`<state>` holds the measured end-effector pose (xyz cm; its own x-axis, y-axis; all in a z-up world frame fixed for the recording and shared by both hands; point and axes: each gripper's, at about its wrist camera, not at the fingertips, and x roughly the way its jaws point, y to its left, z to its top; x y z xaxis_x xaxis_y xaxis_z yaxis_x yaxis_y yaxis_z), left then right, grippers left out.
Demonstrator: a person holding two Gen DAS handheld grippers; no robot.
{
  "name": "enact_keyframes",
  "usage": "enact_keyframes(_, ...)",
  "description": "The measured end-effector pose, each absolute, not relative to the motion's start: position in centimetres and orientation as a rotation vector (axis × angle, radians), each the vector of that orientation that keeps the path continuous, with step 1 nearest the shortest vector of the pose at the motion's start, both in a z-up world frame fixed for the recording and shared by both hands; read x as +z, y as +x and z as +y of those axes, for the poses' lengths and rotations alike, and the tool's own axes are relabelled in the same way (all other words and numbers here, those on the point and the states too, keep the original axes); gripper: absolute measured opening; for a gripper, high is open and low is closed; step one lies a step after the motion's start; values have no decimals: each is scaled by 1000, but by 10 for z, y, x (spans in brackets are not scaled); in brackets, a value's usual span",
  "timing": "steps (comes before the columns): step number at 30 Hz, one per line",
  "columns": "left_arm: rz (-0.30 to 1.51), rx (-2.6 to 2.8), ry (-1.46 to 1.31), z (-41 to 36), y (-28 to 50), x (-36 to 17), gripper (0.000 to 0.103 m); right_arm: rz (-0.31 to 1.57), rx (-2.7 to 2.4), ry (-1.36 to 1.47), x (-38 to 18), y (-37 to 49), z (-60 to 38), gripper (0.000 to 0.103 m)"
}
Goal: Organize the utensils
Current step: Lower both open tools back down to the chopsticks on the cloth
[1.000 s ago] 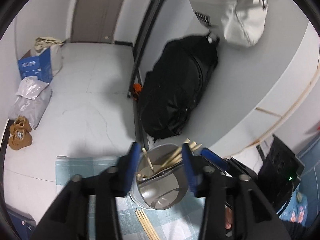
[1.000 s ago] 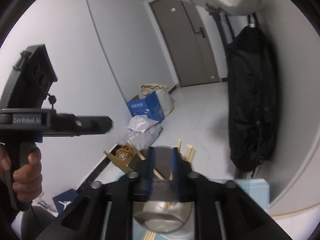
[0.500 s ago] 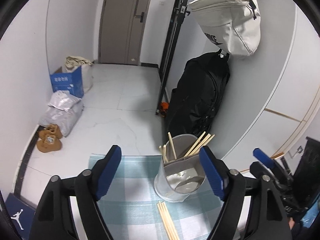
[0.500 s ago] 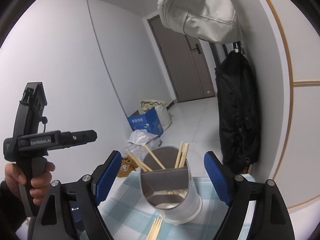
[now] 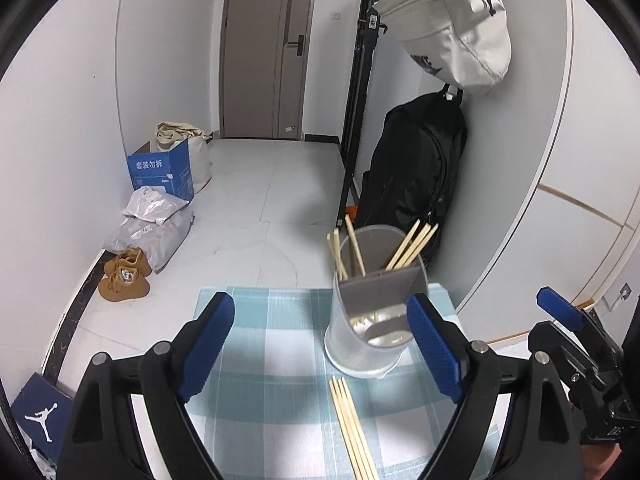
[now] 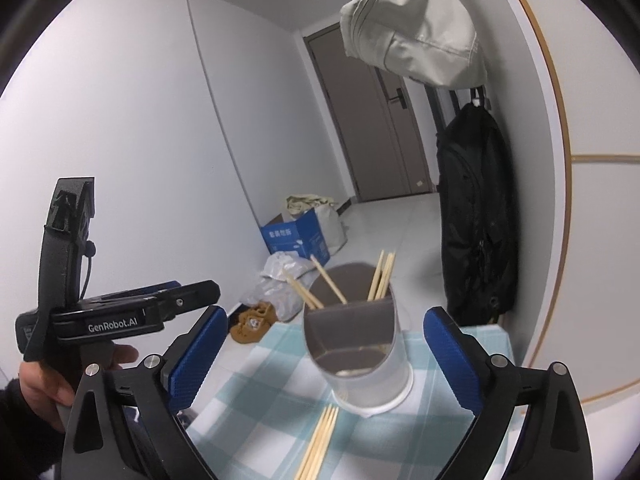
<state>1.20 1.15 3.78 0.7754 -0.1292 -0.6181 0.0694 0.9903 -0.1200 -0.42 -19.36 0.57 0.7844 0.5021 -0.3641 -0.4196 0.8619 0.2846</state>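
Observation:
A clear plastic utensil holder (image 5: pixel 368 360) with a grey divider stands on a blue checked cloth (image 5: pixel 280 360) and has several wooden chopsticks (image 5: pixel 408 244) upright in it. Several loose chopsticks (image 5: pixel 352 428) lie on the cloth just in front of it. My left gripper (image 5: pixel 320 344) has its jaws opening, and the holder stands ahead by the right finger, untouched. In the right wrist view the holder (image 6: pixel 360 352) sits between the widening fingers of my right gripper (image 6: pixel 325 356), with clear gaps on both sides. Loose chopsticks (image 6: pixel 320 444) lie below it. A hand (image 6: pixel 40 380) holds the left gripper at the left.
A black backpack (image 5: pixel 412 172) and a white bag (image 5: pixel 452 28) hang on the right wall just behind the cloth. On the floor at the left are a blue box (image 5: pixel 162 172), grey parcels (image 5: pixel 152 224) and brown shoes (image 5: pixel 124 276). A door (image 5: pixel 264 48) closes the hallway.
Both grippers have drawn back from the holder and their jaws have spread from narrow to wide. The left view has tilted up, showing more of the hallway.

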Motion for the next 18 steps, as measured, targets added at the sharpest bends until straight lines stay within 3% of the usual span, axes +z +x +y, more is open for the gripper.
enact_keyframes(8,739,-97,-121,20,6,-1,85,566,526,105,-30,-13,-171,98)
enact_keyframes(14,804,-61,-156,34,11,-30,85,706,536,74,-62,-1,-157,76)
enact_keyframes(16,831,-40,-195,44,15,-37,85,759,510,68,-72,8,-153,62)
enact_keyframes(18,857,-19,-223,53,19,-42,85,833,507,69,-87,18,-150,54)
